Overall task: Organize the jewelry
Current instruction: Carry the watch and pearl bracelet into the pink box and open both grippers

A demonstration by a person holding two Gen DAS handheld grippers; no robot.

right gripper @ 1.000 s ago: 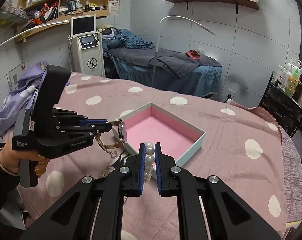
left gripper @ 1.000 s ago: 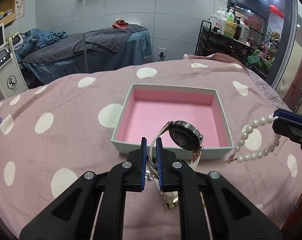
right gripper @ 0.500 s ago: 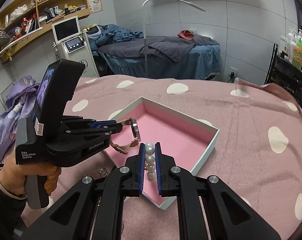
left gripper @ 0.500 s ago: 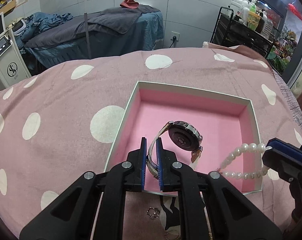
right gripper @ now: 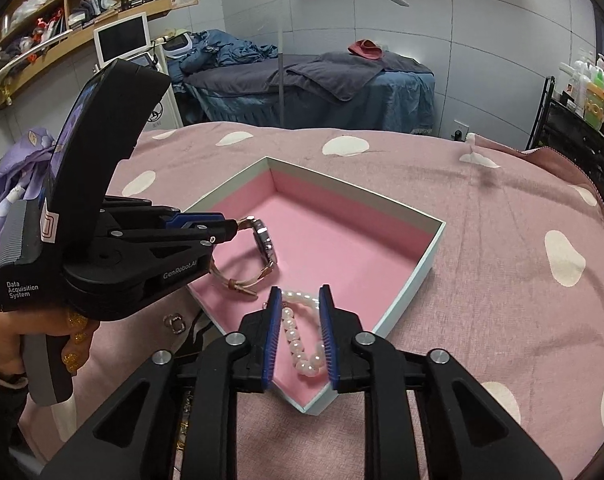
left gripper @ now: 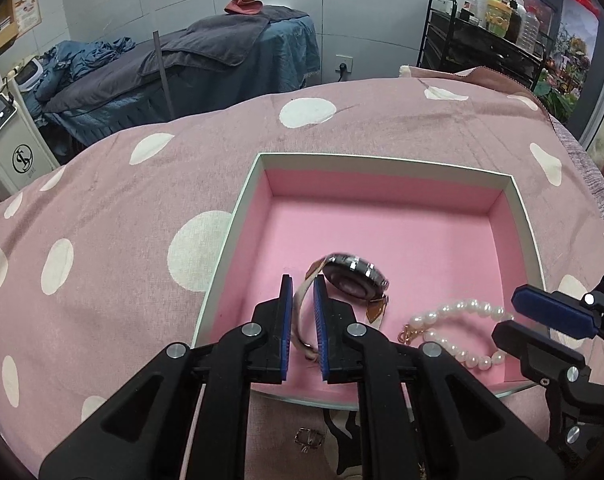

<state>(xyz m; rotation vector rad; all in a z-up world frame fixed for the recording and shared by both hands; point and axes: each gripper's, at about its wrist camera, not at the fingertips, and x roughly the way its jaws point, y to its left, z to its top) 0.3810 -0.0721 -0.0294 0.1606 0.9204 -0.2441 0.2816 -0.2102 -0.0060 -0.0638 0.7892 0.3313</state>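
A pale box with a pink foam floor (left gripper: 382, 216) sits on the pink dotted bedspread; it also shows in the right wrist view (right gripper: 342, 240). My left gripper (left gripper: 303, 286) is slightly open, and the band of a silver watch (left gripper: 356, 278) runs between its pads as the watch rests on the foam. The watch also shows in the right wrist view (right gripper: 263, 240). My right gripper (right gripper: 300, 300) is open over the box's near corner. A pearl bracelet (right gripper: 297, 332) lies on the foam between its fingers, and it also shows in the left wrist view (left gripper: 458, 332).
A small silver ring or clasp (left gripper: 310, 437) lies on the bedspread just outside the box's near wall, also in the right wrist view (right gripper: 173, 322). A massage bed (right gripper: 314, 84), a device on a stand (right gripper: 121, 40) and a bottle rack (left gripper: 490, 28) stand beyond.
Both grippers moved forward and down over the box. The right gripper opened and released the pearl bracelet onto the foam. The left gripper's pads parted and the watch now rests on the foam.
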